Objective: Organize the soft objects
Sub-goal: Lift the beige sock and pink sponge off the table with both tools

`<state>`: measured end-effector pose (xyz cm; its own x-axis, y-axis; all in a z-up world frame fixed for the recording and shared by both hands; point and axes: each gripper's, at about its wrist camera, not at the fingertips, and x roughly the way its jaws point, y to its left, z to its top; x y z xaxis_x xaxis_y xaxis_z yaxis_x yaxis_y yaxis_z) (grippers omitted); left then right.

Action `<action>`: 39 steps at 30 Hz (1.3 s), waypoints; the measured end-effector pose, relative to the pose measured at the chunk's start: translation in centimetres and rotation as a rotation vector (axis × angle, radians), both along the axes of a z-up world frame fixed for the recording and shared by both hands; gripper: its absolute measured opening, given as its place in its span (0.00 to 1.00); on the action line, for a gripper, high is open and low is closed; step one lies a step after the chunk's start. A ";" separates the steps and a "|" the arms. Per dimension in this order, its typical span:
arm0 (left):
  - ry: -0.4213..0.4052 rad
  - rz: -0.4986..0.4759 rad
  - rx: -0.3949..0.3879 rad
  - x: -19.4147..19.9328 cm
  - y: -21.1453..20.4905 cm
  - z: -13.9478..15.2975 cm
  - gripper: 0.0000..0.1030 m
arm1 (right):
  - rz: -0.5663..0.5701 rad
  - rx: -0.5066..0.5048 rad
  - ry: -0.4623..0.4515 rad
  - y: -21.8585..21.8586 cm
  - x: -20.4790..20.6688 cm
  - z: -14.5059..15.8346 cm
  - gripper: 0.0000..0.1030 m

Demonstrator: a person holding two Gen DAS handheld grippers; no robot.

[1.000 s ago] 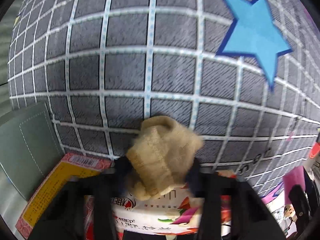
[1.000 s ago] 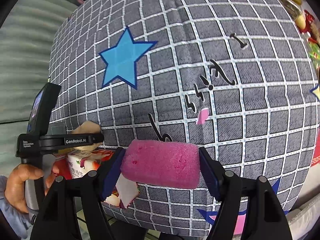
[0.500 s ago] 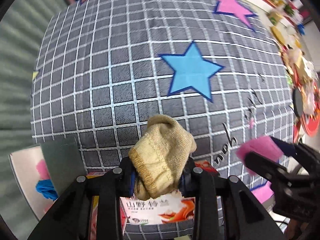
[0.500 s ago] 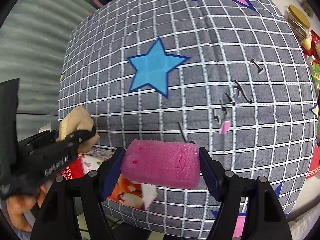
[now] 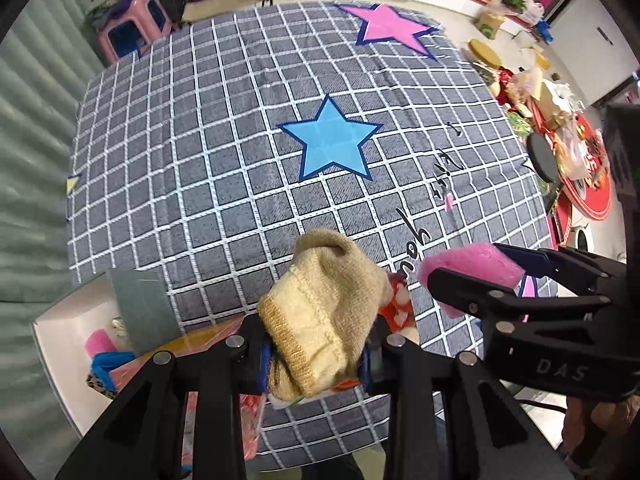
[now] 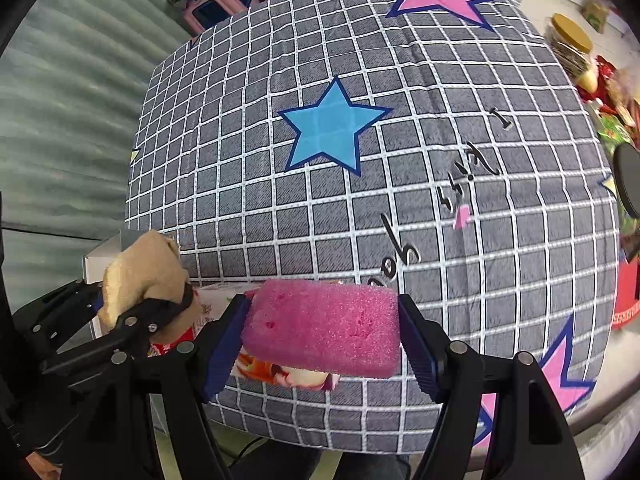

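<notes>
The big checked tabletop (image 5: 224, 152) is bare and wide open across its middle. At its near edge, a red carton (image 6: 280, 372) and a white box (image 5: 60, 344) stand in the way.

Sock (image 5: 324, 312) left of sponge (image 5: 472, 266)

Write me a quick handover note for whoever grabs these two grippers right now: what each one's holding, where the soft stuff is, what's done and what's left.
Left gripper: shut on the beige knitted sock, held above the near edge of the checked table.
Right gripper: shut on the pink sponge, also in the air over the near edge.
White box at the table's near left corner already holds a few soft items, pink and blue.
Done: both items are picked up.
Left: probably drop the sock and sponge into the box; neither is placed yet.
</notes>
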<state>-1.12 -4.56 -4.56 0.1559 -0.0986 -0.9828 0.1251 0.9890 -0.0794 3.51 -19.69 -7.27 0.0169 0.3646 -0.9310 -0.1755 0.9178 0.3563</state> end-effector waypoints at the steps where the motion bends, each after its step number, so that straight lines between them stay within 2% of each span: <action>1: -0.010 -0.006 -0.001 -0.4 0.2 0.4 0.33 | -0.007 -0.005 -0.007 0.0 -0.5 0.3 0.72; 10: -0.077 -0.023 -0.036 -3.7 2.2 2.9 0.33 | -0.045 -0.024 -0.049 0.7 -4.4 2.5 0.72; 20: -0.110 -0.088 -0.063 -6.6 1.4 3.7 0.33 | -0.092 -0.045 -0.096 1.1 -7.4 4.4 0.72; 31: -0.162 -0.178 -0.021 -9.9 1.1 4.6 0.33 | -0.135 -0.049 -0.091 0.7 -10.4 4.6 0.72; 39: -0.205 -0.176 0.015 -11.9 2.9 5.6 0.33 | -0.107 -0.049 -0.103 2.0 -12.4 4.9 0.72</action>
<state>-12.98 -1.62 1.00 0.3334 -0.1278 -0.9341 0.3072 0.9514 -0.0205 -8.84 -17.70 -2.42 0.1499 0.3100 -0.9389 -0.1091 0.9490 0.2959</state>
